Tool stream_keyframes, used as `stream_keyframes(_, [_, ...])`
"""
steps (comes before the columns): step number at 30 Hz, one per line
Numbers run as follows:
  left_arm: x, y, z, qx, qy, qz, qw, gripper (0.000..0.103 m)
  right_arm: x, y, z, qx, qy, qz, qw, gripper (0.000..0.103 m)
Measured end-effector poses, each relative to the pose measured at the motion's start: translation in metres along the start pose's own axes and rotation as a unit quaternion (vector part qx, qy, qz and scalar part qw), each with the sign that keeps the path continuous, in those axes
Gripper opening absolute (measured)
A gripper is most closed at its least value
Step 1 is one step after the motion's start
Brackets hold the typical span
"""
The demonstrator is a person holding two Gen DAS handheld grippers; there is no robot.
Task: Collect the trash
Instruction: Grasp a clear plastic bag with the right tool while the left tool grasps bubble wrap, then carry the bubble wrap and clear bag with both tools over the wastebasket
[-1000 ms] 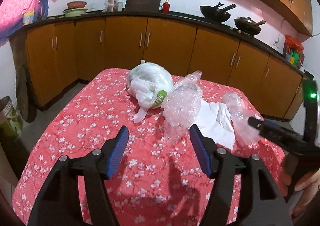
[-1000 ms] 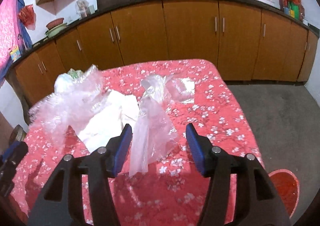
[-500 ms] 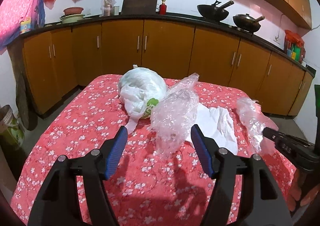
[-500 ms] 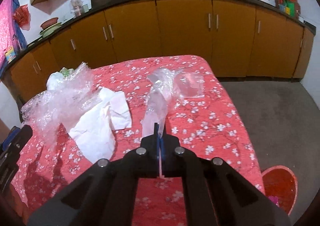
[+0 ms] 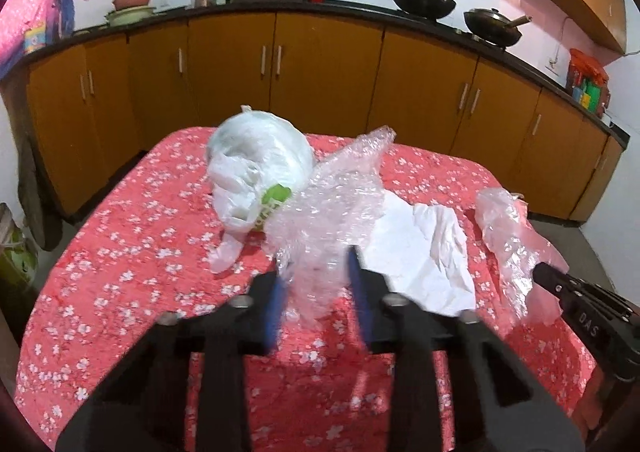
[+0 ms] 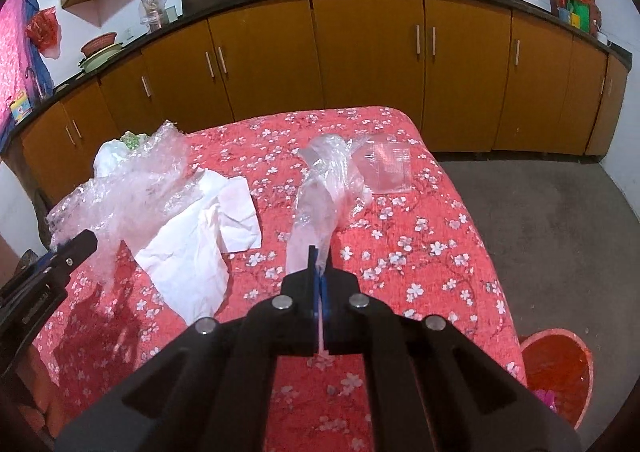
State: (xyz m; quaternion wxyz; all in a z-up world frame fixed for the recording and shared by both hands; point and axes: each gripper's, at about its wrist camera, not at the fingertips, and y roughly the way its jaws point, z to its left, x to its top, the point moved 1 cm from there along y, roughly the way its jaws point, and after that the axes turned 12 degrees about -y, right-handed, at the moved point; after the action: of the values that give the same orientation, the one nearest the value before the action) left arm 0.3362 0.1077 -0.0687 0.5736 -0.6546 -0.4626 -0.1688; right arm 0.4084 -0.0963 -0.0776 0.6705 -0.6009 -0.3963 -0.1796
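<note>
On the red floral table (image 5: 120, 252) lie a crumpled sheet of bubble wrap (image 5: 336, 195), a knotted white plastic bag (image 5: 256, 159), white paper (image 5: 424, 252) and a clear plastic bag (image 6: 324, 187). My left gripper (image 5: 316, 284) has its blue pads closing around the near end of the bubble wrap, with a gap still between them. My right gripper (image 6: 318, 264) is shut on the near end of the clear plastic bag. The right gripper also shows in the left wrist view (image 5: 544, 276), and the left gripper shows in the right wrist view (image 6: 86, 242).
A flat clear packet (image 6: 386, 167) lies near the table's far right corner. A red bin (image 6: 556, 368) stands on the floor right of the table. Orange kitchen cabinets (image 5: 320, 67) line the wall behind, with woks (image 5: 424, 3) on the counter.
My left gripper moved forward and its jaws narrowed around the bubble wrap. My right gripper closed on the clear plastic bag half a second ago and still holds it.
</note>
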Motion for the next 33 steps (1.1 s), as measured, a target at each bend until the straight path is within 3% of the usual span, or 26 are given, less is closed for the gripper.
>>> stream_keyframes(2, [-0.001,-0.001,-0.001,-0.007,0.002,0.004,1.0000,0.011,0.000,-0.001,-0.001,0.000,0.003,-0.002,1.000,0.003])
stream_keyframes(5, [-0.004,-0.006,0.001,-0.014,0.009,0.006,0.9998,0.008,-0.001,-0.003,-0.002,0.002,0.004,-0.008,1.000,0.003])
stream_keyframes(22, [-0.007,-0.061,0.004,-0.031,0.014,-0.023,0.9992,0.008,-0.010,-0.049,0.001,0.018,-0.014,-0.047,0.999,0.003])
stream_keyframes(33, [-0.006,-0.092,-0.027,-0.066,0.034,-0.043,0.9963,0.007,-0.013,-0.088,-0.011,0.009,-0.018,-0.079,0.997,0.003])
